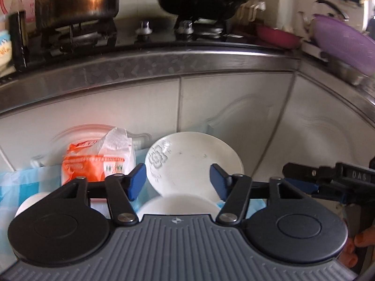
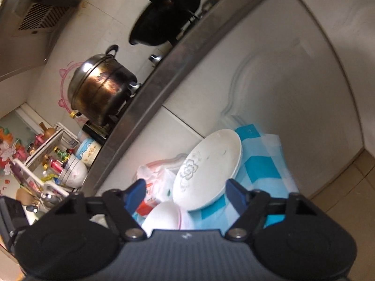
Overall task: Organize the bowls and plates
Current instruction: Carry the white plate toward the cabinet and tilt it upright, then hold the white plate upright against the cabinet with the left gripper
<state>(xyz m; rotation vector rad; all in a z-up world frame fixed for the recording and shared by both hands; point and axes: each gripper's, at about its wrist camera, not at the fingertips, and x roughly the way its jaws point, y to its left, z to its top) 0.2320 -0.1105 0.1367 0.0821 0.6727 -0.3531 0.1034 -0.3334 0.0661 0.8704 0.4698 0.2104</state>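
— Stainless-steel counter edge [image 1: 150, 68] runs across the kitchen, with white cabinet doors [image 1: 234, 107] below it. What stands on the stove?

— Up there sit a tarnished, copper-toned metal pot [image 1: 75, 0] on the left burner and a black frying pan [image 1: 199, 0] on the right one. Further right there are a red dish [image 1: 276, 36] and a purple plastic lid or basket [image 1: 344, 44], too blurred to tell which.

— And the dishes?

— Low down in front of the cabinet, on a blue-and-white checked cloth [image 2: 262, 164], a white shallow plate with a grey flower print [image 1: 192, 161] stands tilted, its face turned towards the cameras. Just in front of it is a white rounded bowl [image 2: 164, 217], partly hidden behind the gripper body. Left of the plate lies an orange-and-white plastic packet [image 1: 98, 161].

— The grippers?

— The left gripper [image 1: 178, 179] has its blue-padded jaws spread, with nothing between the pads; the plate shows beyond the gap. The right gripper [image 2: 185, 193] is spread as well, and empty, with the plate and bowl seen past it. In the left wrist view the right gripper reaches in from the right edge, and fingertips [image 1: 351, 253] of a hand show below it.
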